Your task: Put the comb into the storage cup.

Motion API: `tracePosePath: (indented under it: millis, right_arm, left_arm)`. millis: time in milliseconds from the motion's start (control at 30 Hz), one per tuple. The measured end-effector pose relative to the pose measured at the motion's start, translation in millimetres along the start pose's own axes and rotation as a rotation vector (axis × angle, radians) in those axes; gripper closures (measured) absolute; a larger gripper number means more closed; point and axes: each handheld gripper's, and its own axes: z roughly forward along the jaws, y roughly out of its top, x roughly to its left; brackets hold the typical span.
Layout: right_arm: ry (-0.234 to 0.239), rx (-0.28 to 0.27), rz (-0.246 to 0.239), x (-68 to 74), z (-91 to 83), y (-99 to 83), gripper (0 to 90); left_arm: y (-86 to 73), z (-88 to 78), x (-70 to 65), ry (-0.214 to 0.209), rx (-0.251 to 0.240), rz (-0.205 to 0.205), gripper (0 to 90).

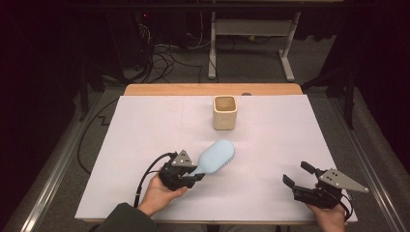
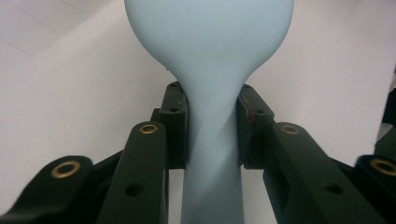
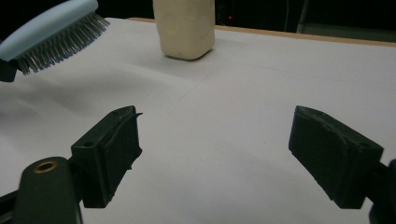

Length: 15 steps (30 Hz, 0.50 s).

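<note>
A pale blue hairbrush (image 1: 216, 156) is held off the white table, bristles facing down and to the right. My left gripper (image 1: 192, 177) is shut on its handle; in the left gripper view both pads (image 2: 175, 123) press the narrow blue handle (image 2: 212, 154). The brush head (image 3: 49, 35) hangs at the upper left of the right gripper view, clear of the surface. My right gripper (image 1: 299, 175) rests near the table's front right with its jaws wide apart and nothing between them (image 3: 215, 156). A cream square cup (image 1: 225, 112) stands upright toward the back middle.
White paper covers the table (image 1: 145, 125), with a wooden edge (image 1: 212, 89) at the back. Cables and a desk frame (image 1: 251, 43) lie on the floor beyond. The cream cup (image 3: 184, 28) stands straight ahead of the right gripper.
</note>
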Motion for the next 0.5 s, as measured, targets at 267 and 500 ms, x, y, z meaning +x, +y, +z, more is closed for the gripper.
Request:
tracePosePath:
  millis: [267, 500]
  right_arm:
    - [0.005, 0.019, -0.038, 5.1, 2.9, 1.3, 17.2]
    - [0.011, 0.017, -0.042, 6.1, 3.5, 1.3, 17.2]
  left_arm:
    - [-11.3, -11.2, 2.5, -0.023, -0.034, -0.020, 69.5]
    - [-18.5, -19.7, 2.4, -0.025, -0.052, -0.028, 69.4]
